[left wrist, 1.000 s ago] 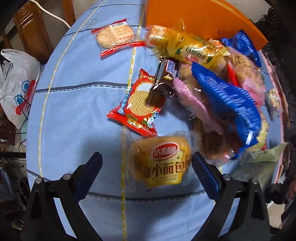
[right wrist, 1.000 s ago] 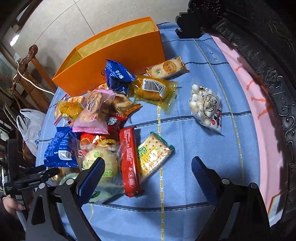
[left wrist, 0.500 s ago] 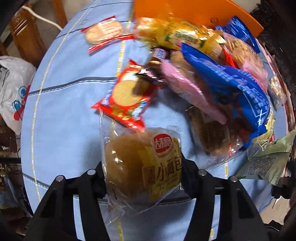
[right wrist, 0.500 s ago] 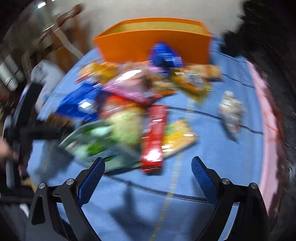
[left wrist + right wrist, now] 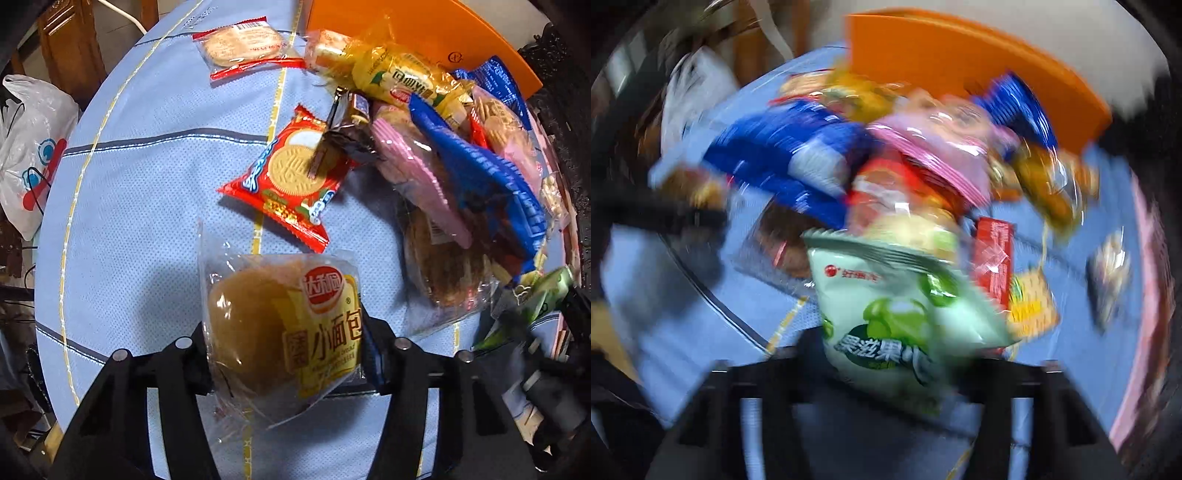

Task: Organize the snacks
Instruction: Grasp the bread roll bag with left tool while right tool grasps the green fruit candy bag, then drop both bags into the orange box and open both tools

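Snacks | we pinch bread pack left, green pouch right, jaws just closing | slick wrappers may slip

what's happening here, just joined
A person with a gripper in each hand is sorting snacks on a blue tablecloth. The left gripper is clamped on a wrapped small bread bun. The right gripper has just been closing, with a pale green snack bag between its jaws; that view is motion-blurred. The rest of the pile lies in front of the orange box.
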Available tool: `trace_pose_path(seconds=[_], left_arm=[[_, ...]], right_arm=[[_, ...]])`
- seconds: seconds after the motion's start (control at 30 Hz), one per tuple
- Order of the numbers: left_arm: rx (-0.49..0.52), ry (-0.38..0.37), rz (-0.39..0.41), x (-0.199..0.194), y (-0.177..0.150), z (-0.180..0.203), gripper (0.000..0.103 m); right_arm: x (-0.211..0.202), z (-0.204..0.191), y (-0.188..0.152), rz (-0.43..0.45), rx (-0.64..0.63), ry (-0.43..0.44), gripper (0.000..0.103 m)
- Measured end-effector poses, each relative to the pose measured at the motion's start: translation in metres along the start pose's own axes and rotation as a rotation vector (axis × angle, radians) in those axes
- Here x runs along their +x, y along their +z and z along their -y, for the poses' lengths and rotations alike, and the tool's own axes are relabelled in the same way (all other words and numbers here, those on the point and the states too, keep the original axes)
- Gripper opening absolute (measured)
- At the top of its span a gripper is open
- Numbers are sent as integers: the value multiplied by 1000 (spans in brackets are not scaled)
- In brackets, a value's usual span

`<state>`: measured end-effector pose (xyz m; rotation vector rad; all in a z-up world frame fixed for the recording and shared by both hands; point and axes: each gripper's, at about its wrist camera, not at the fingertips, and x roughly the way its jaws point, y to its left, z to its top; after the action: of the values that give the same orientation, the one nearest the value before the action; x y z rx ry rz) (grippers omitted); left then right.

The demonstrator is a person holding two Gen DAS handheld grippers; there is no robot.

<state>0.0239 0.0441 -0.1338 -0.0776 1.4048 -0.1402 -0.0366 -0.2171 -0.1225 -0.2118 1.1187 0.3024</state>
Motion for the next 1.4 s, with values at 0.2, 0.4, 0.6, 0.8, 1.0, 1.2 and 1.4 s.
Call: trace_pose_path(seconds=[0.2, 0.4, 0.6, 0.8, 1.0, 1.2, 1.4], left_arm=[[12, -41, 79, -37, 6, 0, 57], [3, -38, 148, -67, 27, 1, 57], [-19, -5, 250, -104, 75, 2, 57], [-1, -59, 327, -133, 137, 28, 57], [72, -73, 391, -132, 220, 76, 57], [101, -90, 365, -102, 290, 109, 57], [92, -23, 300, -62, 318, 129, 96]], right_arm=[[-51, 35, 7, 74, 101, 112, 36], [-69, 59, 12, 126, 178, 122, 36], [-88, 82, 37, 210, 233, 119, 36], [-106, 122, 94, 328, 305, 85, 37], [-97, 158, 176, 408, 358, 78, 37], [-53, 183, 235, 363, 398, 62, 37], [-7, 185, 249, 270, 440, 6, 58]])
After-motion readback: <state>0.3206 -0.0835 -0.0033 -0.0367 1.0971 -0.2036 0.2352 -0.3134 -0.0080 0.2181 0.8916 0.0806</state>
